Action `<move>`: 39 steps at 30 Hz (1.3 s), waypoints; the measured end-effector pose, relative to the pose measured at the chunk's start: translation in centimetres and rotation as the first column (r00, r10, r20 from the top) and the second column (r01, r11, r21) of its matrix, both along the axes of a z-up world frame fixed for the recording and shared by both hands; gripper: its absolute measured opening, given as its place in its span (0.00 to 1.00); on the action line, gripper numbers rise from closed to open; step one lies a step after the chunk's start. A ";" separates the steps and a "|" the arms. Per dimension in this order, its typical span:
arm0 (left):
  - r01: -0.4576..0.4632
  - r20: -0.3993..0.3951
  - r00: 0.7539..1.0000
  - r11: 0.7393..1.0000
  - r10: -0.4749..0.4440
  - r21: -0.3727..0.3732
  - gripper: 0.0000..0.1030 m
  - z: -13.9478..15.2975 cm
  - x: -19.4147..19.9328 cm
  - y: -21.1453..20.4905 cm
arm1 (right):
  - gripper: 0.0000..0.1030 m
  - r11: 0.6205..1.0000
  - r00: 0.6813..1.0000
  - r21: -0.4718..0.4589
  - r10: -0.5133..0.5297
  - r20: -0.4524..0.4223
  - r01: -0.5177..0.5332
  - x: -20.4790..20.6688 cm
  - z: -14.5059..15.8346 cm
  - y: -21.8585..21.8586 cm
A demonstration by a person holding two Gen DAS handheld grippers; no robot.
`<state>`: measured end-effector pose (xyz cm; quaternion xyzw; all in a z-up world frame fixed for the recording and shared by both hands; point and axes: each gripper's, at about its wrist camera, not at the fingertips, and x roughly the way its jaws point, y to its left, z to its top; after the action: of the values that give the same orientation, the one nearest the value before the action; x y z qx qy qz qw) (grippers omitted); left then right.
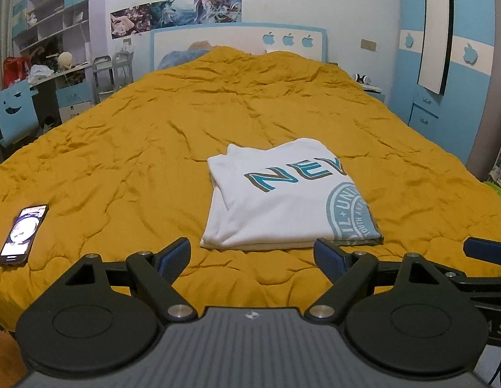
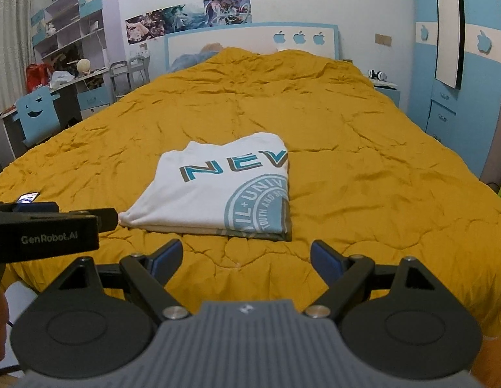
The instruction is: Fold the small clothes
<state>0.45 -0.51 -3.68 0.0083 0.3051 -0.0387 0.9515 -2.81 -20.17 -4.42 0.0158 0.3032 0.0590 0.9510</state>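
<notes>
Mustard quilt (image 1: 153, 148) under folded white T-shirt (image 1: 282, 207); left gripper (image 1: 252, 258) and right gripper (image 2: 245, 255) jaws wide apart, empty.

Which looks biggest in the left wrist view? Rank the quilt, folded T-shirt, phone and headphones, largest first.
1. Quilt, covering the bed.
2. Folded T-shirt.
3. Phone.
4. Headphones, though they sit far from the camera, so their true size against the phone is unsure.

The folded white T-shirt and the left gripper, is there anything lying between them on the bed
Nothing but bare mustard quilt. In the left wrist view, the open left gripper sits just short of the folded white T-shirt, with only rumpled cover between.
</notes>
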 end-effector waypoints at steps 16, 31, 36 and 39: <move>0.008 -0.007 1.000 1.000 -0.008 0.013 0.97 -0.1 0.2 0.0 | 0.80 1.000 1.000 0.001 0.007 0.005 -0.007 -0.1 -0.1 0.0; 0.012 -0.002 1.000 1.000 -0.011 0.017 0.97 -0.2 0.1 0.0 | 0.80 1.000 1.000 -0.010 0.012 0.017 -0.012 -0.4 0.1 0.6; 0.017 0.000 1.000 1.000 -0.017 0.018 0.97 -0.1 0.1 0.2 | 0.80 1.000 0.999 -0.021 0.019 0.027 -0.019 -0.5 0.4 0.7; 0.018 0.000 1.000 1.000 -0.018 0.018 0.97 -0.1 0.1 0.2 | 0.80 0.999 0.999 -0.026 0.023 0.028 -0.022 -0.5 0.5 0.7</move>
<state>0.59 -0.35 -3.80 0.0196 0.3052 -0.0444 0.9511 -3.32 -19.45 -3.94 -0.0004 0.2905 0.0660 0.9546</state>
